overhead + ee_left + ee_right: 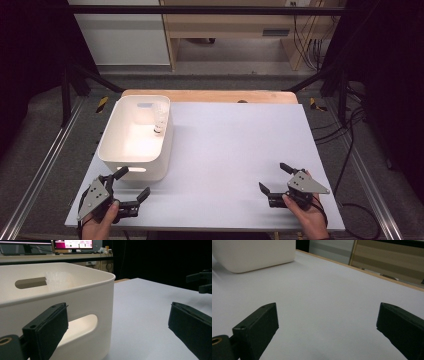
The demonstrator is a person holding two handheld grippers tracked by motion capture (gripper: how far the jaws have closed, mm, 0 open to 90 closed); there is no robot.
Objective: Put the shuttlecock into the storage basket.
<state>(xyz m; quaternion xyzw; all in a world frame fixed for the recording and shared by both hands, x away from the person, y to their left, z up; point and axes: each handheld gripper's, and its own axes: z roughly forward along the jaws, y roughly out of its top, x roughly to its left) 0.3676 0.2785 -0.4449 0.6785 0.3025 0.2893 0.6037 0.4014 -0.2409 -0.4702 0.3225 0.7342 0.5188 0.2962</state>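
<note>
- High view: a white bin [134,137] stands at the left side of the table [240,145]. A clear ribbed cup [159,120] sits inside it against the right wall. The left gripper [134,182] rests just before the bin's near corner, jaws spread and holding nothing. The right gripper [274,178] lies well apart at the near right, jaws likewise spread and empty.
- Left gripper view: both jaws stand wide, with the bin's near wall and handle slot [82,325] close ahead; the cup [58,280] shows over the rim.
- Right gripper view: jaws apart over bare table [324,295]; the bin [254,253] lies far off.
- Judgement: the cup is lodged in the bin and nothing else lies on the table, so placement looks complete. Any remaining work would likely concern the bin itself.
</note>
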